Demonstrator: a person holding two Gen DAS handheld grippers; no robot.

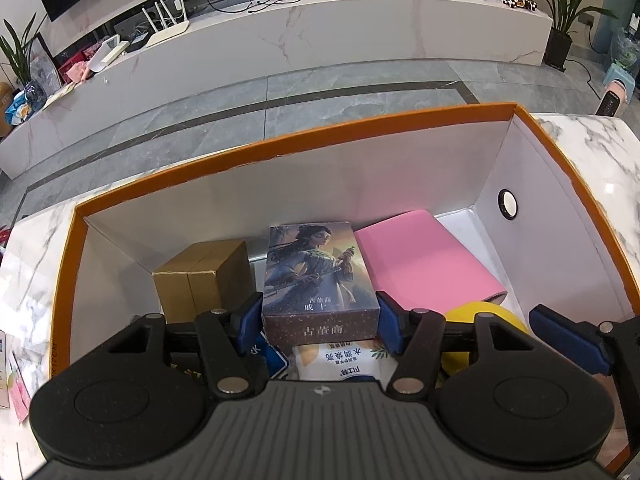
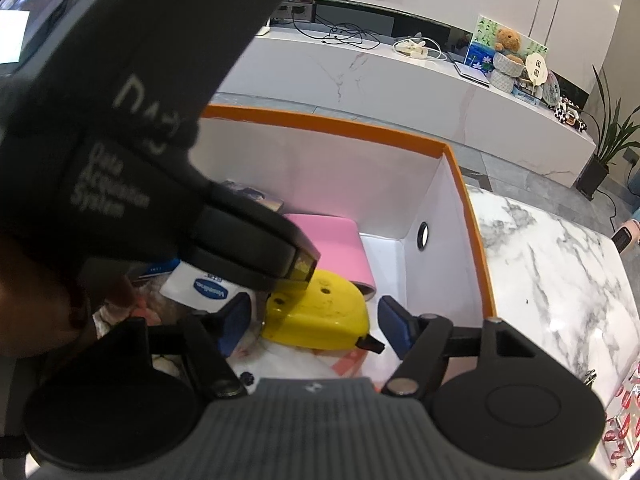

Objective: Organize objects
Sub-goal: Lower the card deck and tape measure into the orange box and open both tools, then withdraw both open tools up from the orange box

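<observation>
Down inside the orange box [image 1: 280, 148], my left gripper [image 1: 320, 322] pinches the picture box [image 1: 320, 276] by its sides, while my right gripper [image 2: 316, 326] sits spread around the yellow toy [image 2: 320, 320].

light: bright, even, indoor | glare: soft sheen on marble tabletop [image 2: 560, 280] | shadows: faint inside box [image 1: 280, 184] | edges: strong fisheye bending, dark corners | blur: near black housing [image 2: 120, 100] out of focus

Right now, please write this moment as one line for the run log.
left gripper: shut on illustrated card box | right gripper: open around yellow object, not pressing | place: orange-rimmed box | neighbours: pink box, brown carton
</observation>
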